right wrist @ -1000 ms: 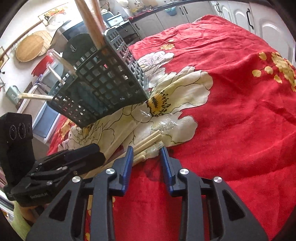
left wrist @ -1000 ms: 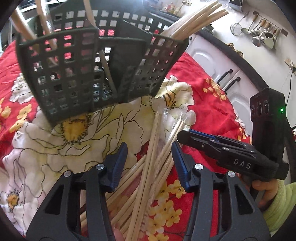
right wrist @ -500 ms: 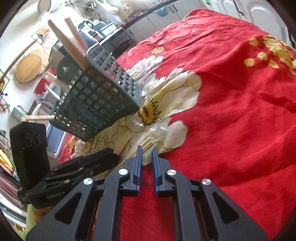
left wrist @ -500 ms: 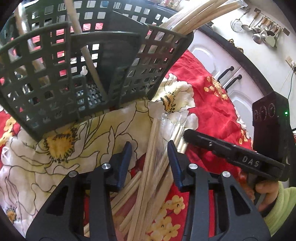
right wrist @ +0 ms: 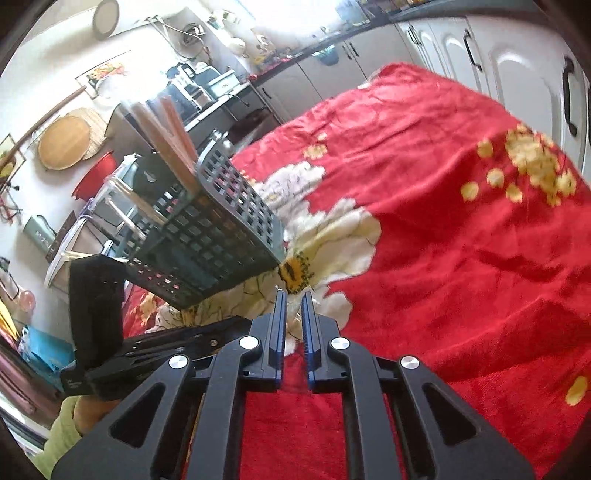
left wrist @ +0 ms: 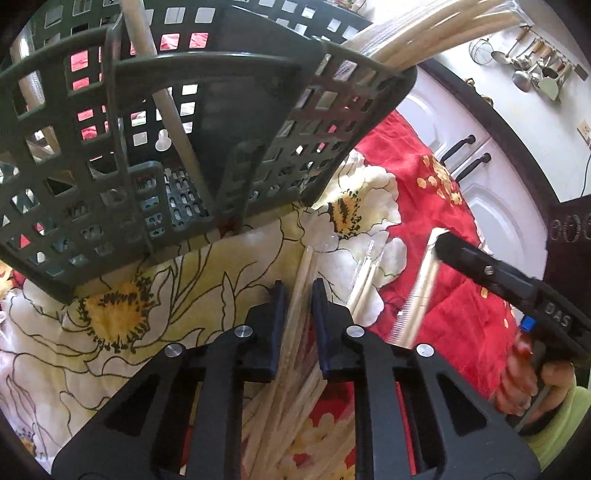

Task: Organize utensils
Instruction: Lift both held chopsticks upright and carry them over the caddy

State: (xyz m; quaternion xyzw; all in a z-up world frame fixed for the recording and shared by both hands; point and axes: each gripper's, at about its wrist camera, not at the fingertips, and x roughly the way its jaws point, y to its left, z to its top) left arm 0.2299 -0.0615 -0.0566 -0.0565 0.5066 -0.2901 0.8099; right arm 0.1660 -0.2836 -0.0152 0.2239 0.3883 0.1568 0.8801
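Closing just now with the left tongs [left wrist: 298,286] on a pale chopstick [left wrist: 302,266], pinched near its far end, with nothing else between the jaws. Gripping with the right tongs [right wrist: 291,295], pressed together, a wrapped stick [left wrist: 421,288]; seems raised off the cloth, though too blurred to be sure.

Below and behind the left tongs, a loose heap of chopsticks [left wrist: 273,413] on the red flowered cloth of the counter [right wrist: 461,240], unsorted. Just right of the left tongs, a couple more in clear sleeves [left wrist: 364,273], lying flat.

Ahead of both tongs and a little left, a dark lattice basket [left wrist: 332,122], close by. At its right end, a bundle of pale sticks [left wrist: 436,33] already standing; in the middle and left compartments, a few longer handles [left wrist: 162,92].

By the look of it, partly done: some put away, two in hand, most of the heap yet to go in.
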